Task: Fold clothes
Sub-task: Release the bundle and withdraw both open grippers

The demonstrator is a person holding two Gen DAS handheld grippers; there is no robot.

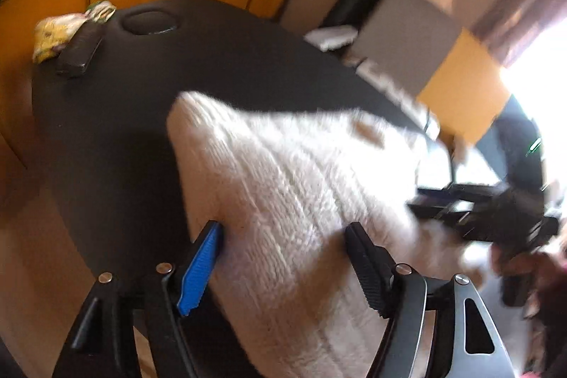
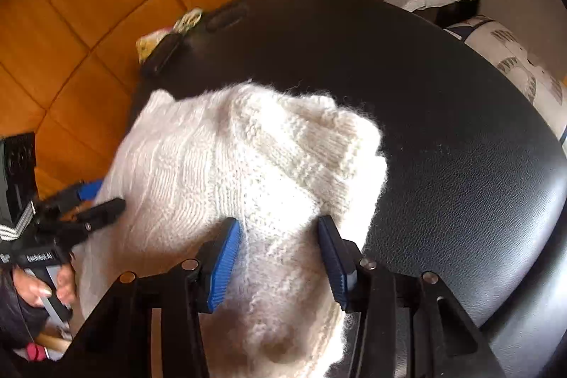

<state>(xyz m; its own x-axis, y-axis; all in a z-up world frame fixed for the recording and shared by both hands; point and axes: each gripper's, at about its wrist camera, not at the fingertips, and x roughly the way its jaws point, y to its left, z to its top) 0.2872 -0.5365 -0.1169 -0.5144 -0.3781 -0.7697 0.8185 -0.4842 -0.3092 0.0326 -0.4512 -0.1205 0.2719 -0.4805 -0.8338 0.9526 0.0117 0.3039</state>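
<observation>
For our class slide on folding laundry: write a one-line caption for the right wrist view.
Right gripper open over a white knitted sweater lying on a black padded table.

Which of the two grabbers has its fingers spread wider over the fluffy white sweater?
The left gripper. Its fingers stand far apart over the white sweater; the right gripper has a narrower gap.

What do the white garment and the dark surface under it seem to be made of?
White garment: looks like knitted wool or a similar yarn, fuzzy and matt; knit rows, a ribbed band and loose fibres at the edges show. Dark surface: looks like black leather or imitation leather, slightly glossy; a fine pebbled grain and soft highlights show. Which of the two it is, I cannot tell.
</observation>
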